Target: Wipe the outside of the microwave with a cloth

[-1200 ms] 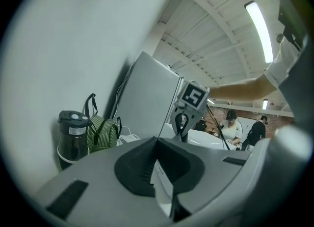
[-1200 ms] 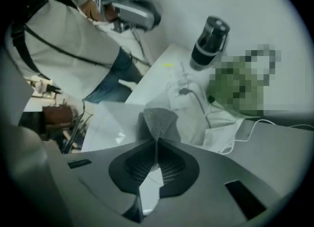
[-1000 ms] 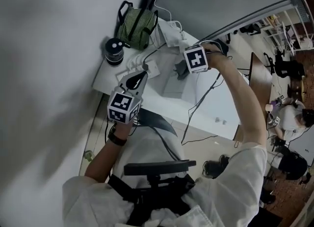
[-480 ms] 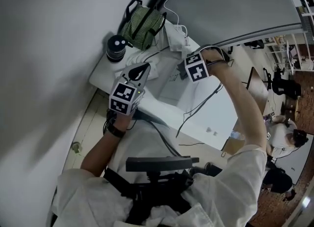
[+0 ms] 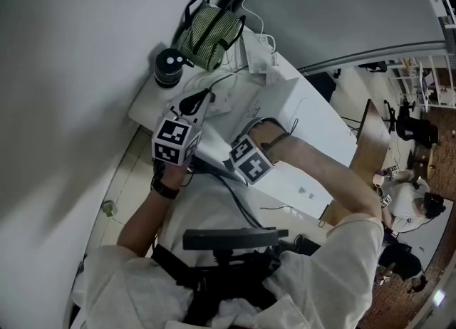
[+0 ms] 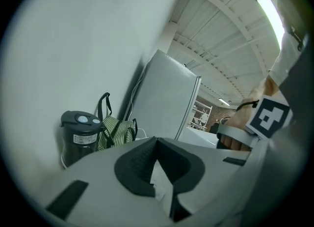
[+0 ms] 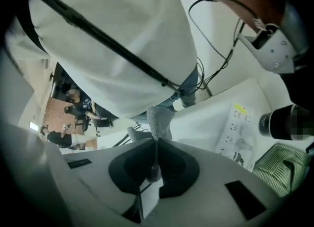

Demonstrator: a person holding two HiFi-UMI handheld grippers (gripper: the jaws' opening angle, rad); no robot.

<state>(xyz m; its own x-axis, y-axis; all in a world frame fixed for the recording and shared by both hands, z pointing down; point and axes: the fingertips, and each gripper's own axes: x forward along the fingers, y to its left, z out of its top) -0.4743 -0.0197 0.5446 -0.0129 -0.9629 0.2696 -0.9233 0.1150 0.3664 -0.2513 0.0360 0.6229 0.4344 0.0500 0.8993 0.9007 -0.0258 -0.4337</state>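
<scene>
far left on the white table [image 5: 146,110], against the wall, stands a black flask [image 5: 168,66], and a green striped bag [image 5: 214,34] sits just beside it on its right. your left gripper [image 5: 201,97] hangs over the table in front of the flask. its own view shows the jaws pressed together at the tips with nothing between them, and they point toward the flask, the bag and a grey panel [image 6: 167,98] behind them. a white power strip [image 5: 217,101] lies on the table just beside this gripper, with cables running off it.

further right, your right gripper [image 7: 156,145] is low at the near edge of the table, close to your body. its view looks back at your white shirt [image 7: 113,39]. its jaws are closed and pinching a grey cloth [image 7: 158,120], and a strip of the cloth sticks out past the tips. the head view does not show the cloth.

the white microwave [image 5: 313,121] stands on the right part of the table, and your right forearm lies across it. the cloth is apart from the microwave's outer surface. whether the right gripper touches the casing cannot be made out.
</scene>
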